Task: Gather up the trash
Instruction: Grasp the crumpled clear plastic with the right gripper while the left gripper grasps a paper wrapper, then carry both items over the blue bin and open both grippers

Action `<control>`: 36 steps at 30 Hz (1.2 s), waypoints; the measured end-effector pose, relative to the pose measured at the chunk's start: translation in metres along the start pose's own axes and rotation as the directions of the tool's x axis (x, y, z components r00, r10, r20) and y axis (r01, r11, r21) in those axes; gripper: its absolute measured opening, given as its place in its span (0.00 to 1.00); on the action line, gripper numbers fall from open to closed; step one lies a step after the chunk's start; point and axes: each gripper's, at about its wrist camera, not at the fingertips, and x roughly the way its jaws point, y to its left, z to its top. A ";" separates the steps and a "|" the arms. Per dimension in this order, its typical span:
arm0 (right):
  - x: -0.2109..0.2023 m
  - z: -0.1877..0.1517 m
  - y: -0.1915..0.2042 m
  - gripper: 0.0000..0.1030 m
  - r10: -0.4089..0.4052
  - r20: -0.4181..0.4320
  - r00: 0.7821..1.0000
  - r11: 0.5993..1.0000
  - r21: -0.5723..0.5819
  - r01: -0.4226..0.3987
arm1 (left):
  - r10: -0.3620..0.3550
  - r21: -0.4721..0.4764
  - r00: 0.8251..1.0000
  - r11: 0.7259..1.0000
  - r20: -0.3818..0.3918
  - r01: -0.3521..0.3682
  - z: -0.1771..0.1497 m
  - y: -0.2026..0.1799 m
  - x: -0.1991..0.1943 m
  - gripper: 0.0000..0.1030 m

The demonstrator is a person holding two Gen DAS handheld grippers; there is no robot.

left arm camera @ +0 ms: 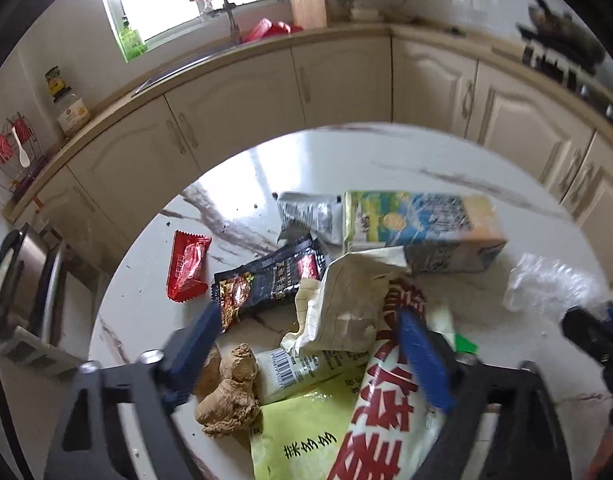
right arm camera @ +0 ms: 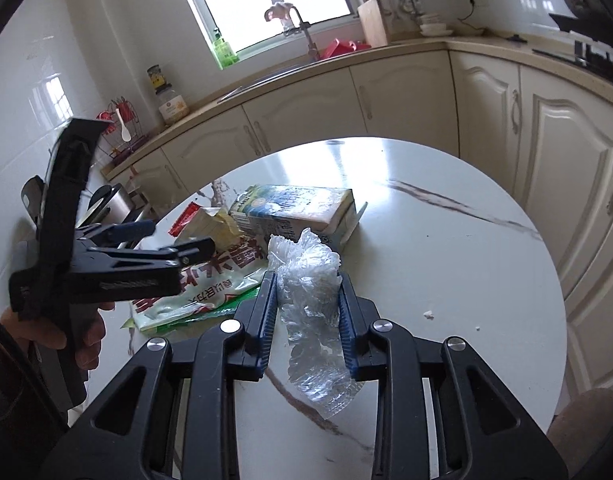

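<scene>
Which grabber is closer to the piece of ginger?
Left. The left gripper hangs right over the ginger, which lies beside its left finger. The right gripper is off to the side, shut on crumpled plastic wrap.

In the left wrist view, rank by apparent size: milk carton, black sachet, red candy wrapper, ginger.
1. milk carton, clearly largest.
2. black sachet.
3. ginger and red candy wrapper look about alike; the ginger lies nearer the camera, so I won't rank them.
</scene>
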 end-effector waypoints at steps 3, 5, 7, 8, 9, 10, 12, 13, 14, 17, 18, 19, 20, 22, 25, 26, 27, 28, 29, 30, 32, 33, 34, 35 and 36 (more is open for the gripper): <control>0.005 -0.002 0.000 0.26 0.001 -0.006 1.000 1.000 0.016 -0.001 | -0.094 -0.021 0.995 0.995 -0.026 0.094 0.010 -0.002 0.011 0.36; 0.005 -0.003 0.001 0.26 0.003 -0.002 1.000 1.000 0.021 -0.003 | -0.114 -0.026 0.993 0.993 -0.020 0.113 0.012 0.001 0.015 0.25; 0.003 -0.004 0.003 0.26 0.008 0.001 1.000 1.000 0.019 -0.008 | -0.119 -0.015 0.993 0.993 0.015 0.120 0.009 0.004 0.010 0.23; 0.002 -0.004 0.003 0.26 0.007 0.008 1.000 1.000 0.015 -0.007 | -0.138 -0.028 0.989 0.990 0.044 0.139 0.006 0.008 0.004 0.23; -0.001 -0.004 0.004 0.26 0.003 0.013 1.000 1.000 0.010 -0.003 | -0.159 -0.039 0.985 0.986 0.073 0.162 0.003 0.012 -0.004 0.23; -0.004 -0.004 0.005 0.26 0.007 0.022 1.000 1.000 0.007 -0.007 | -0.178 -0.045 0.978 0.982 0.105 0.184 -0.001 0.017 -0.014 0.23; -0.011 -0.003 0.008 0.26 0.007 0.046 0.999 1.000 0.004 -0.007 | -0.200 -0.043 0.970 0.977 0.142 0.208 -0.010 0.022 -0.032 0.23; -0.015 -0.003 0.011 0.26 0.007 0.054 0.999 1.000 0.003 -0.007 | -0.204 -0.045 0.966 0.976 0.161 0.213 -0.014 0.024 -0.041 0.23; -0.021 -0.002 0.014 0.26 0.015 0.067 0.998 1.000 0.006 -0.016 | -0.215 -0.041 0.959 0.973 0.182 0.226 -0.020 0.027 -0.052 0.23; -0.041 -0.001 0.029 0.26 0.033 0.106 0.994 0.999 -0.011 -0.032 | -0.225 -0.043 0.944 0.969 0.242 0.243 -0.041 0.039 -0.088 0.23; -0.051 -0.001 0.037 0.26 0.039 0.122 0.992 0.999 -0.021 -0.036 | -0.230 -0.046 0.936 0.967 0.267 0.251 -0.050 0.044 -0.102 0.23; -0.058 -0.002 0.043 0.26 0.043 0.133 0.990 0.999 -0.031 -0.039 | -0.233 -0.046 0.930 0.966 0.283 0.256 -0.059 0.047 -0.112 0.23; -0.069 -0.004 0.054 0.26 0.050 0.149 0.988 0.998 -0.045 -0.044 | -0.223 -0.050 0.925 0.967 0.306 0.250 -0.069 0.052 -0.124 0.23; -0.085 -0.007 0.070 0.26 0.069 0.175 0.982 0.996 -0.062 -0.059 | -0.202 -0.055 0.911 0.970 0.361 0.237 -0.093 0.065 -0.153 0.23; -0.113 -0.017 0.103 0.26 0.104 0.217 0.971 0.991 -0.104 -0.083 | -0.172 -0.070 0.891 0.973 0.421 0.221 -0.134 0.084 -0.188 0.23; -0.121 -0.021 0.115 0.26 0.116 0.224 0.968 0.989 -0.120 -0.091 | -0.155 -0.076 0.885 0.975 0.439 0.208 -0.147 0.090 -0.199 0.23; -0.129 -0.025 0.128 0.26 0.135 0.235 0.963 0.985 -0.137 -0.105 | -0.147 -0.074 0.881 0.977 0.450 0.200 -0.160 0.093 -0.207 0.23; -0.136 -0.030 0.143 0.26 0.153 0.242 0.958 0.981 -0.154 -0.117 | -0.131 -0.082 0.876 0.979 0.464 0.189 -0.177 0.100 -0.217 0.23; -0.140 -0.035 0.158 0.26 0.172 0.237 0.956 0.976 -0.173 -0.133 | -0.120 -0.087 0.875 0.980 0.468 0.181 -0.189 0.104 -0.223 0.23; -0.144 -0.040 0.169 0.26 0.190 0.235 0.953 0.971 -0.186 -0.148 | -0.110 -0.095 0.874 0.980 0.473 0.175 -0.204 0.111 -0.230 0.23; -0.148 -0.049 0.199 0.26 0.226 0.215 0.950 0.958 -0.224 -0.177 | -0.105 -0.110 0.872 0.978 0.478 0.178 -0.233 0.122 -0.239 0.23; -0.148 -0.055 0.215 0.26 0.248 0.205 0.947 0.950 -0.244 -0.196 | -0.098 -0.124 0.873 0.976 0.477 0.178 -0.248 0.129 -0.243 0.23; -0.148 -0.062 0.227 0.26 0.263 0.196 0.945 0.943 -0.258 -0.209 | -0.084 -0.141 0.875 0.975 0.477 0.171 -0.267 0.134 -0.251 0.23; -0.145 -0.068 0.242 0.26 0.279 0.174 0.945 0.934 -0.276 -0.225 | -0.070 -0.157 0.876 0.974 0.478 0.163 -0.284 0.141 -0.257 0.23; -0.141 -0.074 0.258 0.26 0.300 0.154 0.941 0.924 -0.292 -0.247 | -0.061 -0.170 0.878 0.972 0.474 0.160 -0.301 0.147 -0.262 0.23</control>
